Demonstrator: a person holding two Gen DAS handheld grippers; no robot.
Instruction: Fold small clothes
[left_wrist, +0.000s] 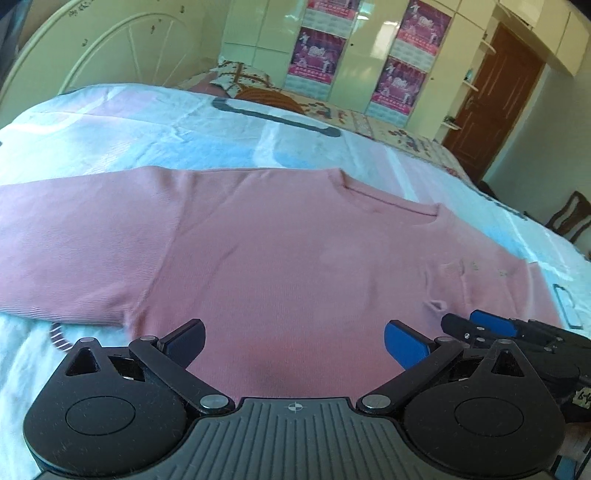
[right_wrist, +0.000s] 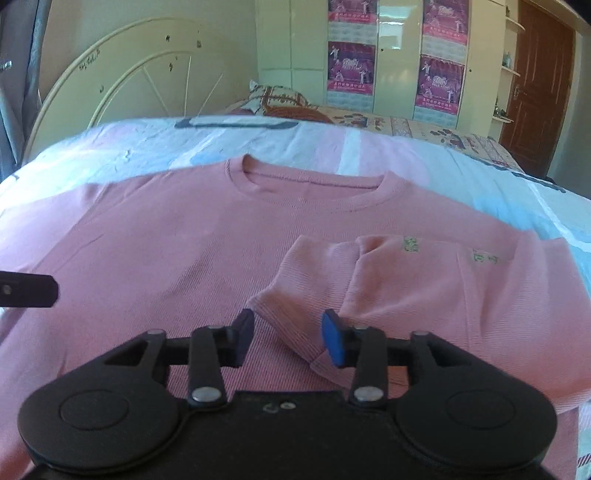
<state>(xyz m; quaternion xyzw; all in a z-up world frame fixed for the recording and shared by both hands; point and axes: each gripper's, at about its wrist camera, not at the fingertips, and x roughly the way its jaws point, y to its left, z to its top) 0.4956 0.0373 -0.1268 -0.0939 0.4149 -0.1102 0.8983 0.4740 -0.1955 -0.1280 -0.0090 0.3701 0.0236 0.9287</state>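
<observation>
A pink long-sleeved sweater (left_wrist: 277, 258) lies flat on the bed, collar (right_wrist: 310, 184) at the far side. One sleeve (left_wrist: 74, 240) stretches out to the left. The other sleeve (right_wrist: 388, 280) is folded in across the chest, and its ribbed cuff (right_wrist: 284, 317) ends between my right gripper's pads. The right gripper (right_wrist: 287, 332) stands partly open and its pads do not press the cuff. My left gripper (left_wrist: 293, 343) is wide open over the sweater's lower body with nothing between its fingers. The right gripper (left_wrist: 476, 325) sits close at its right.
The bed cover (left_wrist: 147, 129) is pale blue and pink. A dark grey strip (left_wrist: 277, 118) lies on it beyond the sweater. A striped cloth (left_wrist: 57, 336) peeks out under the left sleeve. Pillow (left_wrist: 240, 77), headboard (left_wrist: 110, 44), wardrobe (left_wrist: 351, 74), door (left_wrist: 498, 92) and chair (left_wrist: 569, 218) stand behind.
</observation>
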